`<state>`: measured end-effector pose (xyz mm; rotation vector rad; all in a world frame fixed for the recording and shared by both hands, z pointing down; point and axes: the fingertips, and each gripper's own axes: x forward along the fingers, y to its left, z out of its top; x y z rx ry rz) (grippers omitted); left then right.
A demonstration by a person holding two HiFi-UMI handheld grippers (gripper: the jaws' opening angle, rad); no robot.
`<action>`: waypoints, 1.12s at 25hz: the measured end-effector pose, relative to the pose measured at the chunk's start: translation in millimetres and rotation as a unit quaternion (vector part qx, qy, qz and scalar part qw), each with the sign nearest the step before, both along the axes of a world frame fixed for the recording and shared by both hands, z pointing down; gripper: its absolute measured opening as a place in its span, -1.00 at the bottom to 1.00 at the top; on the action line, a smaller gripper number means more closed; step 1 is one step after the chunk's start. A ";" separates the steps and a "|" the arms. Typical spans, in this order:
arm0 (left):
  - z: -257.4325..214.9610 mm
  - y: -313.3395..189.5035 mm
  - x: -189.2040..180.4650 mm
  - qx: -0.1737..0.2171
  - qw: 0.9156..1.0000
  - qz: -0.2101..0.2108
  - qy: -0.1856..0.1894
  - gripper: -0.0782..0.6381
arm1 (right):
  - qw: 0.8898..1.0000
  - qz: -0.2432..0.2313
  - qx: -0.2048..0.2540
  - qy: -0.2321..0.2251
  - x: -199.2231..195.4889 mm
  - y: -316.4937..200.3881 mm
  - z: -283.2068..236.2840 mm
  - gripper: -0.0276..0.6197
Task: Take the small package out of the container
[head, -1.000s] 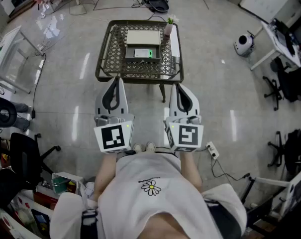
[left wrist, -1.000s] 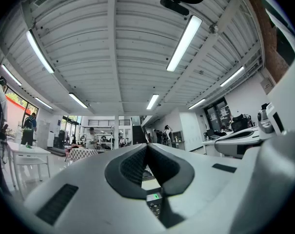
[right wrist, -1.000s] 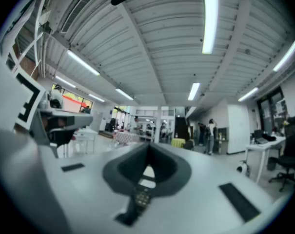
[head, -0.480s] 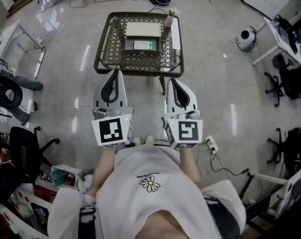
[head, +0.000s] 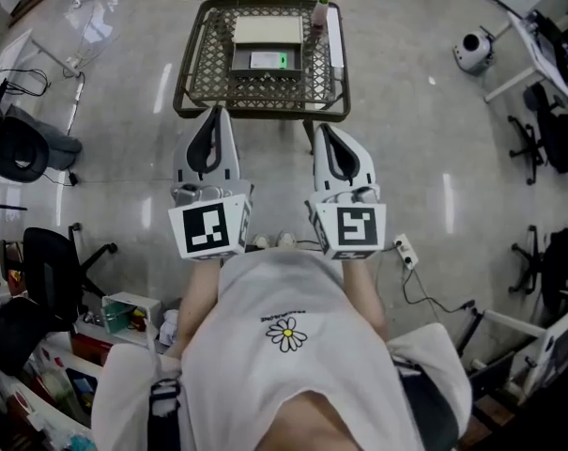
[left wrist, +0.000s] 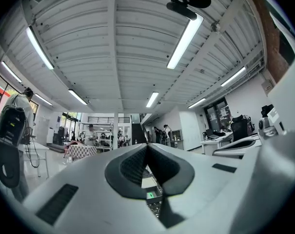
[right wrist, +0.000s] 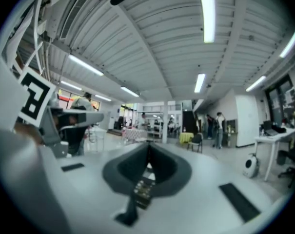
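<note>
- Small pale package with a green mark (head: 268,60) lies in a dark rectangular container (head: 233,60) on a brown lattice table (head: 201,75), straight ahead.
- Left claw (head: 215,113) and right claw (head: 319,131), both closed and empty, sit well short of it and about equally near.

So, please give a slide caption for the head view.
Person holds left tool and right tool, both shut, before a wicker table bearing a container.

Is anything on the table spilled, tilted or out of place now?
Nothing stands out. The container sits square on the lattice table, the bottle beside it appears upright, and no spill shows.
</note>
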<state>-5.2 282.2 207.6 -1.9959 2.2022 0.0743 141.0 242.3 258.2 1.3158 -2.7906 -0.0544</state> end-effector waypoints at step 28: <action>-0.8 -139.1 -12.6 0.050 0.997 0.051 -0.003 -0.72 | 0.997 0.027 0.070 0.027 -13.1 -116.8 10.3 -0.82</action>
